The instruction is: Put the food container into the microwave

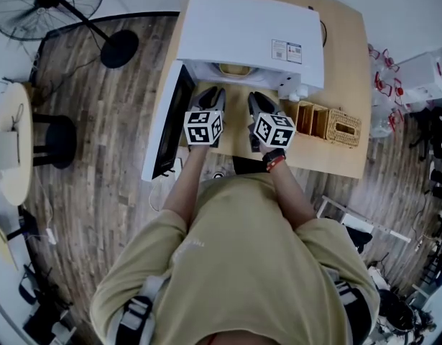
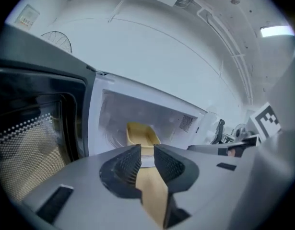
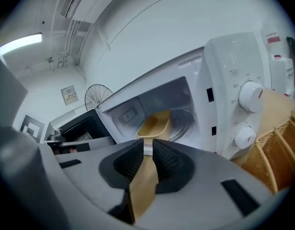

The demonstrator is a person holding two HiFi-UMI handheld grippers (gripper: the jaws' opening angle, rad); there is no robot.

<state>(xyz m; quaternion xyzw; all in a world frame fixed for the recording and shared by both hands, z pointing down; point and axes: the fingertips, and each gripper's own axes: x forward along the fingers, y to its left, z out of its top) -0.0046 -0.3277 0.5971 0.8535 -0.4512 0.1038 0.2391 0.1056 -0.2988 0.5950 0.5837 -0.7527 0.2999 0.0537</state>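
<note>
The yellow food container [image 1: 233, 69] sits inside the open white microwave [image 1: 242, 31], on its turntable. It also shows in the left gripper view as the container [image 2: 140, 134] and in the right gripper view as the container [image 3: 154, 124]. The microwave door [image 1: 167, 121] swings out to the left. My left gripper [image 1: 210, 99] and right gripper [image 1: 260, 103] hover side by side just outside the cavity, clear of the container. On the left gripper [image 2: 146, 159] and the right gripper [image 3: 148, 152] the jaws stand almost together, with only a thin slit and nothing held.
The microwave stands on a wooden table [image 1: 343, 42]. Wicker and wooden organisers [image 1: 328, 124] sit right of my right gripper. The microwave's knobs [image 3: 250, 97] are close on the right. A floor fan [image 1: 48, 6] stands at far left.
</note>
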